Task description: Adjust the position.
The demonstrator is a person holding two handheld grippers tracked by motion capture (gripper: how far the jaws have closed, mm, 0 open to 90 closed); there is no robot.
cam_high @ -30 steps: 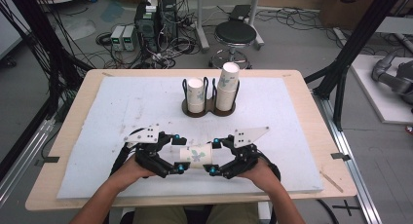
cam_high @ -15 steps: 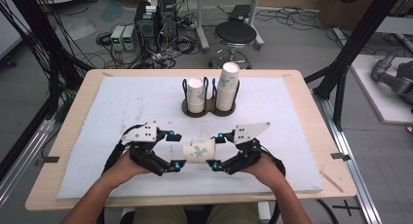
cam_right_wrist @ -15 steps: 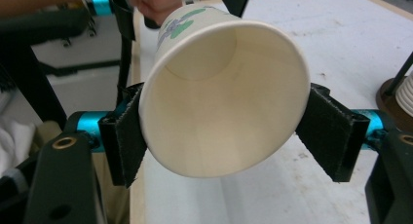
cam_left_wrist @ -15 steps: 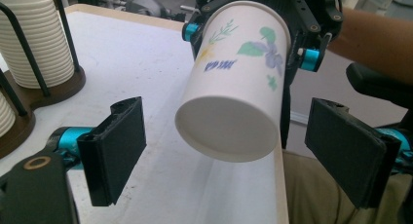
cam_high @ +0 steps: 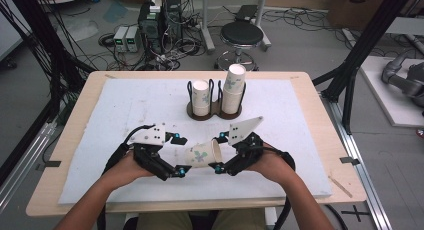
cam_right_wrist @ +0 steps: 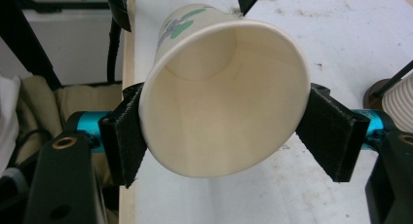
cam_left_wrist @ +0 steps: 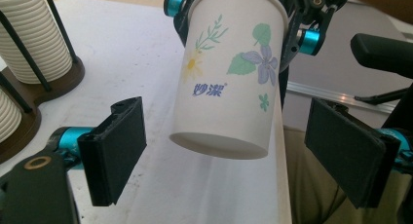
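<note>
Above the near half of the white foam mat (cam_high: pixel 125 115), between the two hand-held tools: one white paper cup with a printed flower-and-leaf pattern (cam_high: pixel 202 155). It lies on its side in the air. In the high view its long axis runs roughly left to right across the table, tilted a little, with the open mouth toward the person's right and the closed base toward the left.

Right gripper (cam_high: pixel 220 152): both black pads are pressed against the cup at the rim, one on each side, jaws closed onto it. The right gripper view looks straight into the cup (cam_right_wrist: pixel 221 95), mouth toward the camera, base pointing away.

Left gripper (cam_high: pixel 179 155): jaws spread wide. In the left gripper view the cup (cam_left_wrist: pixel 231 73) hangs between the two pads with a clear gap on both sides, touching neither; base toward the camera, printed side visible, slightly tilted.

Farther up the mat, well apart from the cup: a dark brown two-slot holder with black wire uprights (cam_high: pixel 215 110), carrying two upright stacks of white paper cups (cam_high: pixel 233 94); the right stack stands taller.
</note>
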